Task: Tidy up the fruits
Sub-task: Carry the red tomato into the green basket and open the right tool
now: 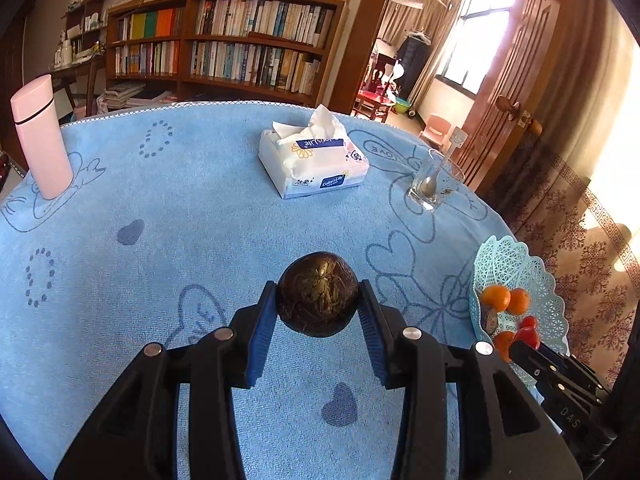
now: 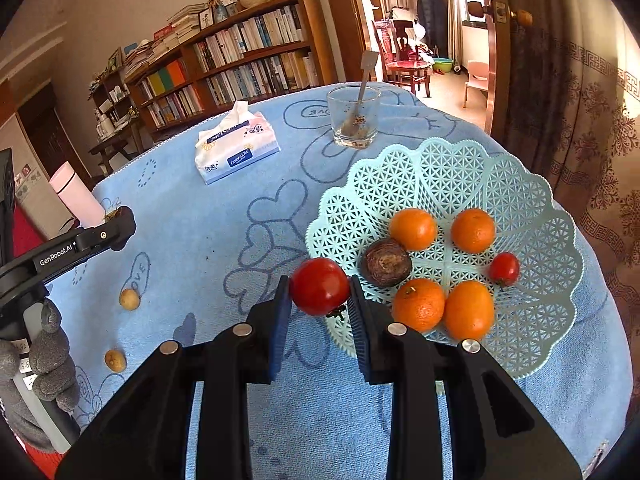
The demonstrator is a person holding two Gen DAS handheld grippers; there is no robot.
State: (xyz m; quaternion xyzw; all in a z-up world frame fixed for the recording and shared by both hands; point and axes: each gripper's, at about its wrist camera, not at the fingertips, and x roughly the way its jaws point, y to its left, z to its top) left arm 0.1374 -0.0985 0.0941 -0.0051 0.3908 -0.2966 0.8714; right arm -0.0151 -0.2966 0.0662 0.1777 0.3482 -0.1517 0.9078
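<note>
Blue-clothed table (image 1: 200, 208): left gripper (image 1: 318, 304) fingers clamped on brown chestnut (image 1: 318, 294); right gripper (image 2: 319, 292) fingers clamped on red tomato (image 2: 319, 286) at basket (image 2: 520, 200) rim.

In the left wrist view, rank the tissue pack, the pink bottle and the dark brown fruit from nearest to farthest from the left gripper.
1. dark brown fruit, held in the left gripper.
2. tissue pack, ahead at the table's middle.
3. pink bottle, far left, near the edge.

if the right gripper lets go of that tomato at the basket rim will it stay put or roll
The tomato looks round and glossy, so it would probably roll. The basket dips toward its middle, so it likely settles by the oranges. Its skin seems soft; squeeze gently.
</note>
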